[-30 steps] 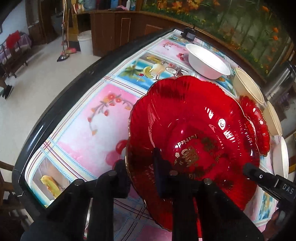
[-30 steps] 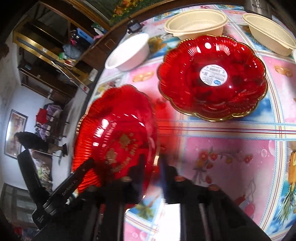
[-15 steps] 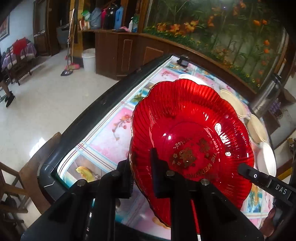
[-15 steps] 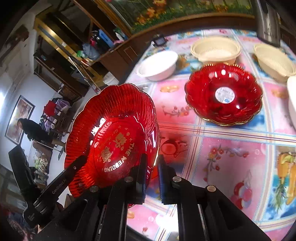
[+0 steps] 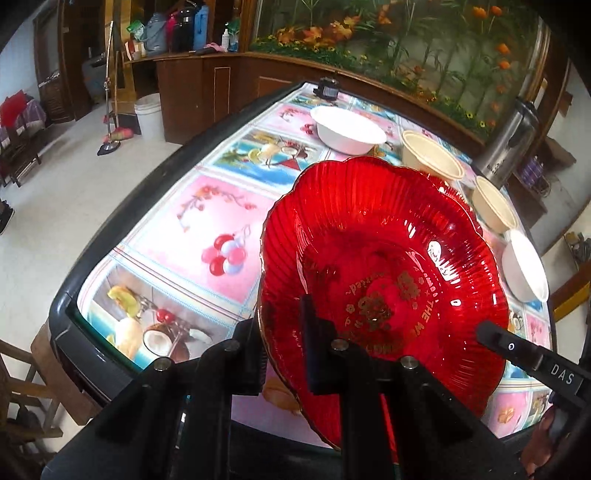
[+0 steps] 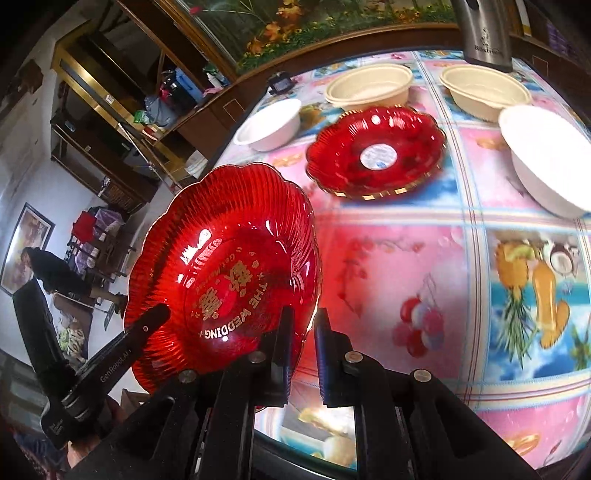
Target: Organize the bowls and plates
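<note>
A red ribbed plate with gold lettering (image 5: pixel 380 258) hangs tilted above the near end of the table (image 5: pixel 207 229). My left gripper (image 5: pixel 282 325) is shut on its left rim. My right gripper (image 6: pixel 303 332) is shut on the opposite rim of the same plate (image 6: pixel 221 266). A second red plate (image 6: pixel 376 151) with a white sticker lies flat on the tablecloth beyond. Around it stand a white bowl (image 6: pixel 269 123), two cream bowls (image 6: pixel 369 86) (image 6: pixel 484 92) and another white bowl (image 6: pixel 546 158).
A steel flask (image 6: pixel 484 33) stands at the far right of the table, and a small black device (image 5: pixel 327 88) sits at the far end. A wooden chair (image 5: pixel 22 387) is by the near left corner. A person (image 6: pixel 48 273) sits far back.
Both grippers have risen and drawn back toward the table's near edge, carrying the red plate up from beside the second plate. More of the table now shows beneath it.
</note>
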Motion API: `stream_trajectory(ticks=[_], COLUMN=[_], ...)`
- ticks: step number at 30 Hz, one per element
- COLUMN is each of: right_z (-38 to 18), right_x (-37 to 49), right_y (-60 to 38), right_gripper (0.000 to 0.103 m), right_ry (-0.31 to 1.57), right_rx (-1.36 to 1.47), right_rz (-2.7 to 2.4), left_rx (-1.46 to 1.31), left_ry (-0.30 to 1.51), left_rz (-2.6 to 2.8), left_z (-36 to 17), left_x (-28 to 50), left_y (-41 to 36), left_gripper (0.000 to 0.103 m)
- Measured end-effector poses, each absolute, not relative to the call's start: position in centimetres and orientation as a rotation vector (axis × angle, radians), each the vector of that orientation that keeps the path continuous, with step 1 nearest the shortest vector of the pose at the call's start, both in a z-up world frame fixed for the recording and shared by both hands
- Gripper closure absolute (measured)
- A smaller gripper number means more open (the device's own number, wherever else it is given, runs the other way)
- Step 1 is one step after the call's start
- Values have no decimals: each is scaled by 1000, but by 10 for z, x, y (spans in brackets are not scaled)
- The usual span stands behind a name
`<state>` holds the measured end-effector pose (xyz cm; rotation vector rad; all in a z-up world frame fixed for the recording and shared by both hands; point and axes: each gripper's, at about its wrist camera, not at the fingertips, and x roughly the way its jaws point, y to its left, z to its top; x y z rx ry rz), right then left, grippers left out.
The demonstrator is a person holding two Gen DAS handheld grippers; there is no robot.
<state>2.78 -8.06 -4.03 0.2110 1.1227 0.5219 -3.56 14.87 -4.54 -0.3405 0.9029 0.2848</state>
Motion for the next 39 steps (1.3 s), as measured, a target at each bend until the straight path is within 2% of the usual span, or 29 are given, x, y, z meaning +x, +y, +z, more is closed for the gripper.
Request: stream_trajectory(ticks=[18,24,27,29,33,34,35,36,37,38,39], right_z=[-77,-76,-76,-76,-69,-67,-62,-60,-54,-49,-43], right_x=[36,35,34,34,34,34,35,37,40,42,46], right_y=[-62,-59,-57,-56,-59,-62,-67,-70,-75,-78,-83], right_gripper=[93,91,86,84,76,72,66,63,60,58,56], right_ry=[1166,1156,1161,1166,1159,1153,1146,1141,1130,1120,1107], right_rx=[172,156,145,138,149,155,164,170,177,184,195], right_rz=[509,518,528,528,545,544,540,539,532,529,530], left_rx=[-339,-344,-344,-355,-414,-427,-443,-461,-483,-502,-514], left_ry=[941,950,950,974,970,963,951,933,905,876,848], left_rz=[313,313,316,312,284,280,281,288,303,316,331], left_z=[-81,-88,-90,-91,-80,-75,-68,-61,-51,-43,-35], left_x=[-31,-30,-30,-29,-35,-37,-38,-39,-41,-41,-41], left_y=[157,158,158,159,170,175,180,186,194,201,207], left_gripper=[89,87,86,75,75,71,56,46,28,22,22])
